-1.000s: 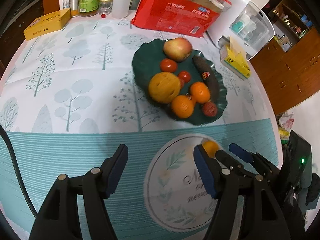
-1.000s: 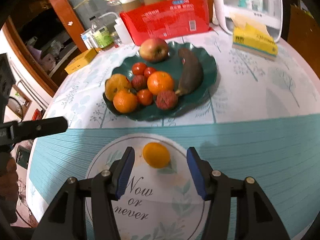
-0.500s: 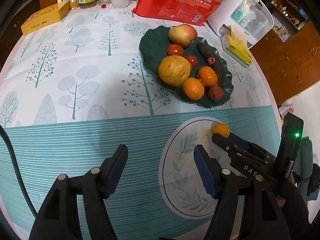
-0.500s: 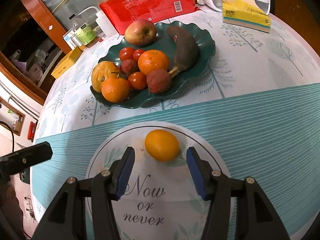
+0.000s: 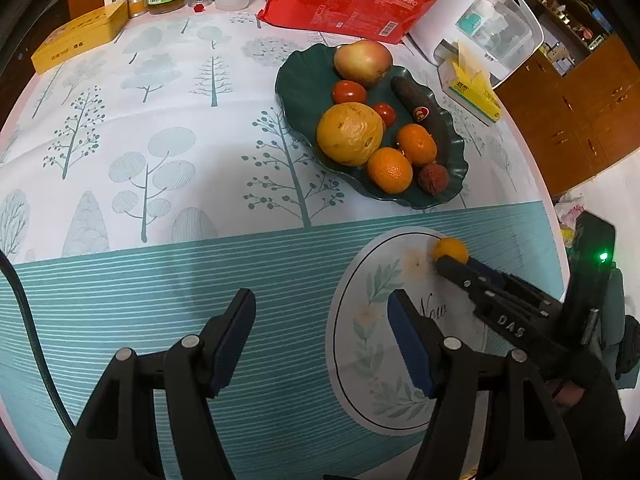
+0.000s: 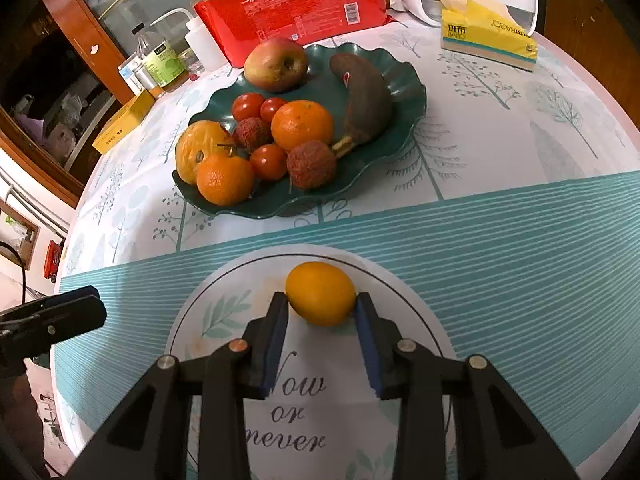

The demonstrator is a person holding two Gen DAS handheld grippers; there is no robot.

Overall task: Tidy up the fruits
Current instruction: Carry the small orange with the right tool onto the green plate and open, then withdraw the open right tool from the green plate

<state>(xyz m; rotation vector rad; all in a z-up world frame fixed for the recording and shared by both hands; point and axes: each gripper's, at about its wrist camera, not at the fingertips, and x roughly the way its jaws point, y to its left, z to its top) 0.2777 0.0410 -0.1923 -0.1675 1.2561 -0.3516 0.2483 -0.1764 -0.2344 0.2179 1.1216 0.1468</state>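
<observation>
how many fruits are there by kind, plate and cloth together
apple: 1
banana: 1
large yellow fruit: 1
oranges: 2 on the plate
yellow-orange fruit: 1, on the cloth between the right gripper jaws
tomatoes: 3
lychees: 2
total: 11

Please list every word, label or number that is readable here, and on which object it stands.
"Now or never": tablecloth
"一次性纸杯": red paper-cup pack
"DAS": right claw, which grips the orange
Yellow tissue box: print reads upside down, unclear
Bottle label, banana sticker, yellow tin: too small
</observation>
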